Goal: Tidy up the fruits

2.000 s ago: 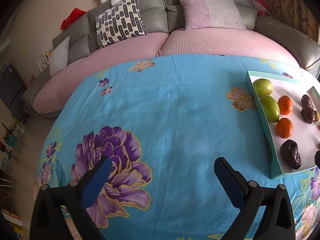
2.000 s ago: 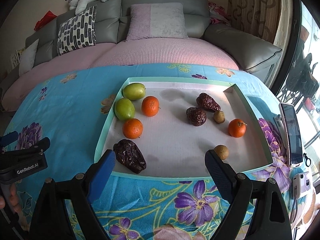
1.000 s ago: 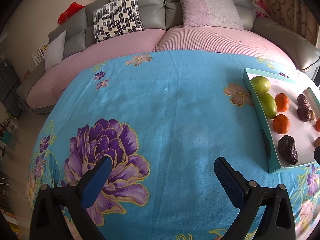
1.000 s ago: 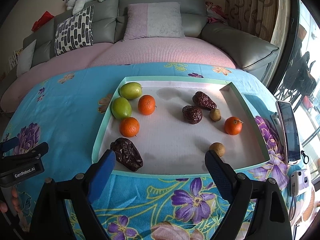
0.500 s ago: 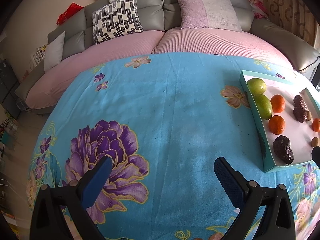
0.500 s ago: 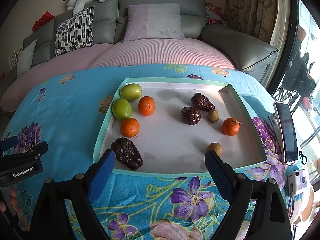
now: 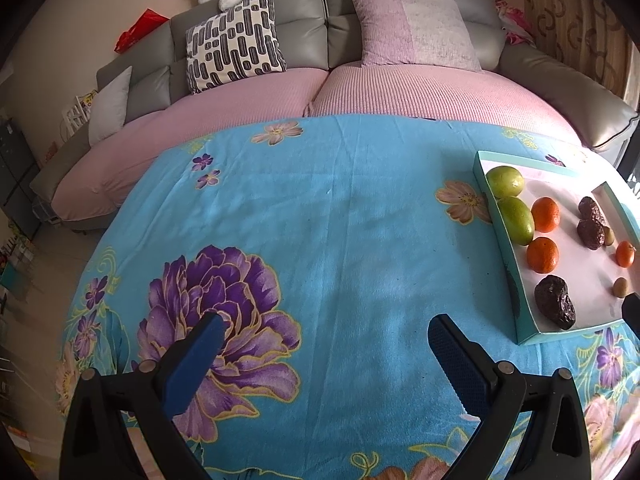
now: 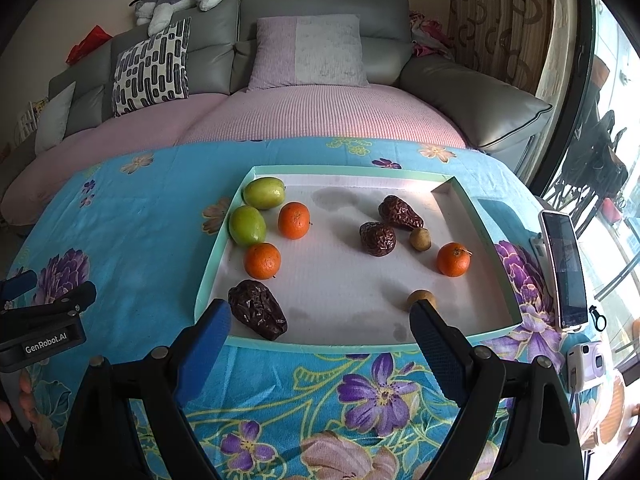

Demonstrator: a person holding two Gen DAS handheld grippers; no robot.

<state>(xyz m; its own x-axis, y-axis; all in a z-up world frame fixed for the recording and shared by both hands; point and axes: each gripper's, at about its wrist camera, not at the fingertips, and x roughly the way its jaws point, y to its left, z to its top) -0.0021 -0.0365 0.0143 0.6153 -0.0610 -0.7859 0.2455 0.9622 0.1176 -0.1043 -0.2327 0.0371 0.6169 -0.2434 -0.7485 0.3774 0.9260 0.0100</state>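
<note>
The right gripper [image 8: 320, 320] hangs just in front of the tray [image 8: 218, 252], jaws wide open and empty. The left gripper [image 7: 322, 338] hangs left of the tray over the blue surface [image 7: 340, 220], jaws open too.

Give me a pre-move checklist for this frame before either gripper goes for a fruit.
1. Right gripper open and empty: ok.
2. Left gripper open and empty: ok, but it hangs over bare cloth, away from the tray.
3. All fruit inside the tray: ok; none lies on the cloth.
4. Nearest fruit free to grasp: not ok; the near date sits in the near left corner, close to both walls.
5. Kinds already grouped: not ok; one orange lies apart from the other two.
6. Phone clear of the tray: ok, it lies right of the tray.
</note>
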